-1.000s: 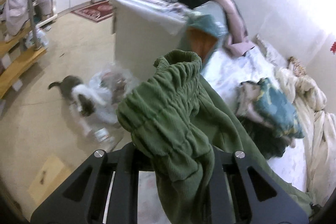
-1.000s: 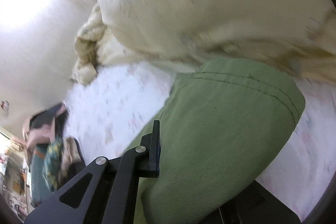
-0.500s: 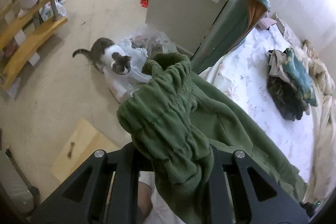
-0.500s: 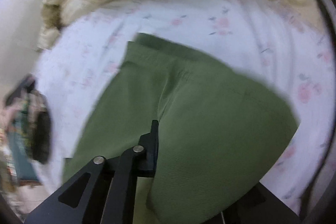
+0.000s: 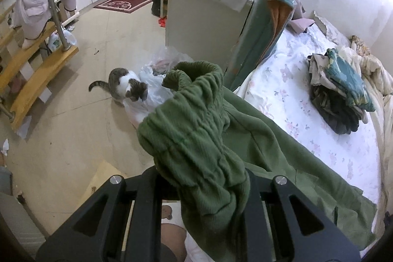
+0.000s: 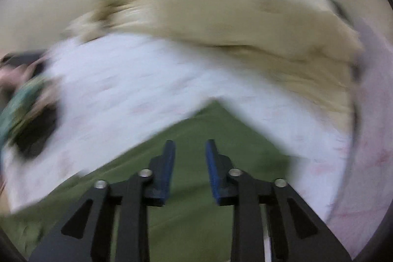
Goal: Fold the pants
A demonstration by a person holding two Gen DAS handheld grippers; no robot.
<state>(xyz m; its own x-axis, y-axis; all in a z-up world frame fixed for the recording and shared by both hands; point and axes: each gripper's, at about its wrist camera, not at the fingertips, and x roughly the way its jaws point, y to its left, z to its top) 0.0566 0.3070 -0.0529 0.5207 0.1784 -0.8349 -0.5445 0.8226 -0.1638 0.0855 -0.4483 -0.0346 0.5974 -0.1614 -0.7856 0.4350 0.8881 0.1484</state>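
Note:
The green pants [image 5: 196, 139] hang by their gathered elastic waistband from my left gripper [image 5: 203, 188], which is shut on it, held up over the bed's edge. The legs trail down to the right onto the floral bed sheet [image 5: 307, 114]. In the blurred right wrist view my right gripper [image 6: 190, 151] is open and empty, its blue pads [image 6: 169, 163] apart, just above the pants' leg end [image 6: 196, 200], which lies flat on the sheet [image 6: 135, 90].
A pile of clothes [image 5: 341, 95] lies on the bed. A cream duvet [image 6: 233, 16] is bunched at the bed's far side. A cat [image 5: 127, 87] stands by plastic bags [image 5: 157, 80] on the floor near a white cabinet [image 5: 203, 16].
My right gripper has let go of the pants' leg end, opened and drawn back; the leg end now lies on the sheet. My left gripper still holds the waistband and has tilted slightly.

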